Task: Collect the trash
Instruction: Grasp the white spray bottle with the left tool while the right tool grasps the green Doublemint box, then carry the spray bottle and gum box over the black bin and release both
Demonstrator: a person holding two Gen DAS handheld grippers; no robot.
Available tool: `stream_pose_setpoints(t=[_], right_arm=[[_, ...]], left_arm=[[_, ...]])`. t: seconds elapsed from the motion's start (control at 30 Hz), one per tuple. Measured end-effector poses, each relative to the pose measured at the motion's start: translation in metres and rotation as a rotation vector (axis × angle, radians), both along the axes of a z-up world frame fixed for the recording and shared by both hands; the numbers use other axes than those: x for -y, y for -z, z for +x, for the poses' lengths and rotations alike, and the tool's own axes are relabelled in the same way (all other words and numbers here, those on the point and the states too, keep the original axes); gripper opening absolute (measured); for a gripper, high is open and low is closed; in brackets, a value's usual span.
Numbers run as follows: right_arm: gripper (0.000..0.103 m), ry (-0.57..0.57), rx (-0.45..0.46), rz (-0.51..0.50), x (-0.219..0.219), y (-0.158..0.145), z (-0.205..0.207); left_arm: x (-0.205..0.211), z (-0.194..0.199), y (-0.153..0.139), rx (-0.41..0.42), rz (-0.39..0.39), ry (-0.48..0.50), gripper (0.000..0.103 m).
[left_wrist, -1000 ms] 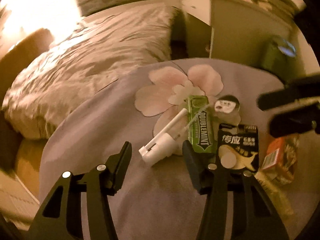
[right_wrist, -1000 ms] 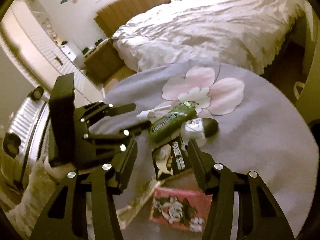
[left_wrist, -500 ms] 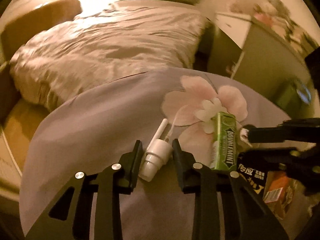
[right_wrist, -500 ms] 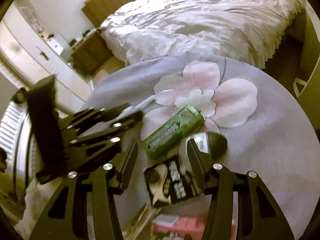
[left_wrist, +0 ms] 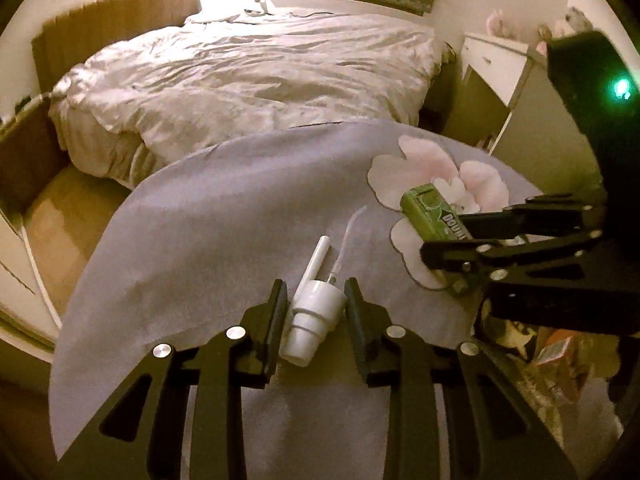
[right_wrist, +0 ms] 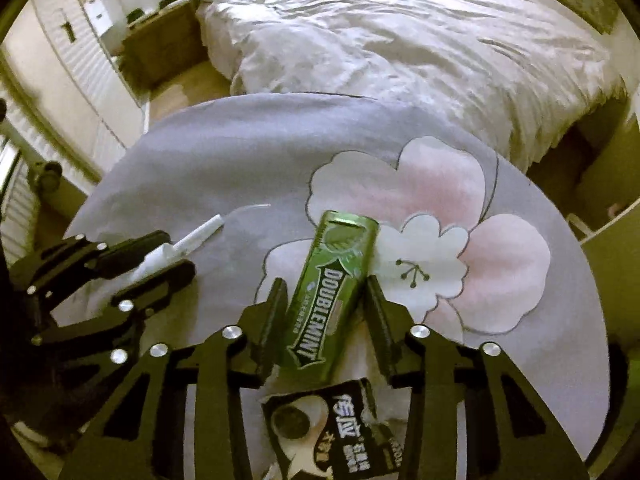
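Left wrist view
Left gripper [left_wrist: 316, 312]: lower middle of the frame; jaws narrowly parted and just closing in, the white spray nozzle [left_wrist: 314, 318] between them, the pads at its sides.
Nozzle tube: thin, curving toward the upper right.
Right gripper [left_wrist: 444, 248]: right of the frame, jaws either side of the green gum pack [left_wrist: 434, 212].
Counter [left_wrist: 224, 208]: grey cloth with a pink flower print.
Bed [left_wrist: 248, 76]: upper half.

Right wrist view
Right gripper [right_wrist: 326, 304]: jaws narrowly parted, just closing in on the gum pack [right_wrist: 332, 292], centre frame.
Black snack packet [right_wrist: 332, 424]: bottom centre.
Left gripper [right_wrist: 164, 252]: left, around the nozzle [right_wrist: 180, 246].
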State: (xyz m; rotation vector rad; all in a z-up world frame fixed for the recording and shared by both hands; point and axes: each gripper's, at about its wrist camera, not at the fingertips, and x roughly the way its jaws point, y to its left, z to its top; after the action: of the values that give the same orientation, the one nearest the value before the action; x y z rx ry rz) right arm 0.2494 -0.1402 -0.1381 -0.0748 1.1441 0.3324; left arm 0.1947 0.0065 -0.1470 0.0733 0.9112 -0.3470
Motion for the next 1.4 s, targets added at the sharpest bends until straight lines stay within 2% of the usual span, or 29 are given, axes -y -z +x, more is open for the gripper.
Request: stream_pose_setpoints(t=[0.07,0.1,0.17,0.3,0.47,0.6,0.83,1.03,1.17,1.4], right_arm=[[0.035,0.009,0.013,0.047,0.006,-0.004,-0.008],[0.034,0.012,0.022,0.077,0.01,-0.008,-0.013],[0.034,0.02,0.048,0.157,0.022,-0.016,-0.025],[0.033,0.044,0.122,0.311,0.048,-0.038,-0.06],[0.033,0.075,0.199,0.423,0.081,-0.063,-0.102],[0.033,0.135,0.286,0.486,0.124,-0.084,-0.134],[0.033,0.294,0.412,0.486,0.216,-0.105,-0.185],[0.029,0.461,0.47,0.457,0.3,-0.104,-0.219],[0.029,0.554,0.478,0.441,0.347,-0.093,-0.236],[0.029,0.647,0.429,0.428,0.39,-0.054,-0.235]], left_arm=[[0.0,-0.003,0.0,0.014,0.003,0.001,0.028],[-0.003,-0.005,0.0,0.013,-0.016,-0.002,0.024],[-0.01,-0.011,-0.003,0.004,-0.092,-0.01,0.024],[-0.009,-0.029,-0.018,0.048,-0.134,-0.015,0.024],[0.004,-0.059,-0.046,0.094,-0.201,0.004,0.024],[0.032,-0.085,-0.074,0.14,-0.24,0.042,0.024],[0.115,-0.116,-0.109,0.191,-0.279,0.168,0.024],[0.201,-0.132,-0.12,0.209,-0.287,0.301,0.024],[0.249,-0.138,-0.118,0.197,-0.293,0.376,0.024],[0.304,-0.131,-0.101,0.157,-0.279,0.434,0.024]])
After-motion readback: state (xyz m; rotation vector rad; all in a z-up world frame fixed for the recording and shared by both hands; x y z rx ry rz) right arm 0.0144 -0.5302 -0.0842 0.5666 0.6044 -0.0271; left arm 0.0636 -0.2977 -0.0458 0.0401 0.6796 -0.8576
